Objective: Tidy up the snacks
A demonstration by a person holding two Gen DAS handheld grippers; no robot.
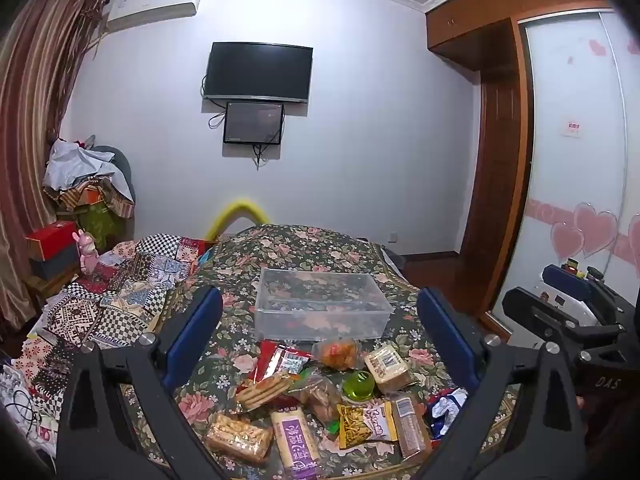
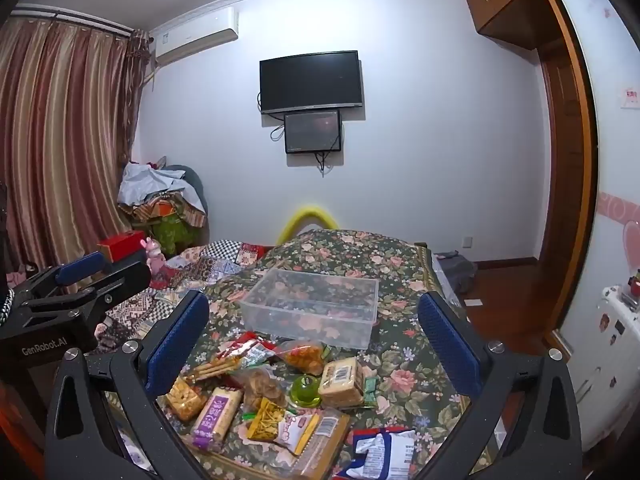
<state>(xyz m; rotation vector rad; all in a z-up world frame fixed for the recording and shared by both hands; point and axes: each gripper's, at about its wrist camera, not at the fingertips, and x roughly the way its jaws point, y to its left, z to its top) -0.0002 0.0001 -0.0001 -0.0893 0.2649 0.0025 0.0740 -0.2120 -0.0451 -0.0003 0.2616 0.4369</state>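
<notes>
On the bed [image 1: 304,248], both hand-held grippers, left [image 1: 320,336] and right [image 2: 316,344], hover released; advise pinching one snack packet [image 1: 294,436] at its middle, then clearing the clear box [image 1: 324,306] rim.

A home bedroom: a bed [image 1: 320,248] under a floral cover, striped curtains [image 2: 60,128], a wall-mounted television [image 1: 258,72], an air conditioner [image 2: 196,34], and a wooden wardrobe [image 1: 500,160] with heart-decorated sliding doors.

The blue bag [image 2: 380,454] ran off the right view's bottom edge. In the left view, a finger [image 1: 448,344] hid most of it. Small wrapper print stayed unreadable.
</notes>
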